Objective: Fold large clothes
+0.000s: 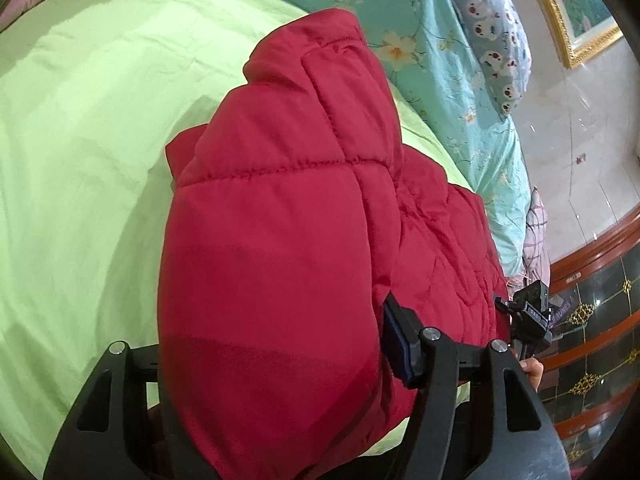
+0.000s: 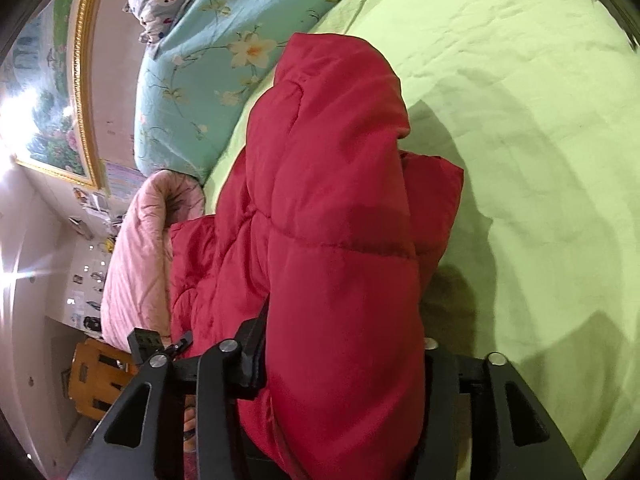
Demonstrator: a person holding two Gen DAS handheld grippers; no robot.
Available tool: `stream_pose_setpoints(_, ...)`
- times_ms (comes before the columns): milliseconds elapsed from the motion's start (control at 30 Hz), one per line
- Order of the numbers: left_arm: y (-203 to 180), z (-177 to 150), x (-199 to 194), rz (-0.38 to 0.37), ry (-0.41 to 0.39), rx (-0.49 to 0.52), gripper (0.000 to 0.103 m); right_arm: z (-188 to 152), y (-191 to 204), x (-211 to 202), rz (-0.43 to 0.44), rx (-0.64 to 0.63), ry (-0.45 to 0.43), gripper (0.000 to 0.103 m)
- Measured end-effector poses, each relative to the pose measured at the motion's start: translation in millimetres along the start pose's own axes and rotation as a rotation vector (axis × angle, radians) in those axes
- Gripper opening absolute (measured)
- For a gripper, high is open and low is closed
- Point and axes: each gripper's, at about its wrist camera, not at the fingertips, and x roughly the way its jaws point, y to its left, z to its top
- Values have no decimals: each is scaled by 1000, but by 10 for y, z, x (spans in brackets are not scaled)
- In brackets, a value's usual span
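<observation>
A puffy red quilted jacket (image 1: 280, 208) lies bunched on the pale green bedsheet (image 1: 80, 140), one thick fold filling the gap between the left gripper (image 1: 272, 364) jaws. They stand apart around it (whether the pads press the fabric cannot be told). The right gripper (image 2: 344, 364) straddles another padded fold likewise, its grip equally unclear. Beyond both jaws spreads a turquoise floral quilt (image 2: 192, 80).
</observation>
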Motion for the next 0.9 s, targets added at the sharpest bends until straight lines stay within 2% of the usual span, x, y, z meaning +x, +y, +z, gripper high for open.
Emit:
stream_pose_setpoints(67, 45, 15, 19, 2, 10, -10, 70, 29, -34, 29, -24, 4, 4, 60)
stream_pose_setpoints(233, 114, 34, 8, 22, 32, -35, 83, 50, -98, 61, -27, 33, 15, 69)
stream_pose_setpoints(433, 147, -3, -105, 37, 47, -55, 83, 17, -124, -10, -36, 48, 6, 73)
stream_pose_setpoints(600, 97, -66, -236, 123, 4, -43, 83, -15, -119, -129, -59, 46, -15, 74)
stream_pose_setpoints(800, 59, -88, -351, 212, -32, -29, 83, -37, -163, -407, -105, 67, -91, 74)
stream_pose_setpoints(900, 103, -87, -522, 307, -92, -29, 83, -81, -108, -554, -113, 55, -132, 74)
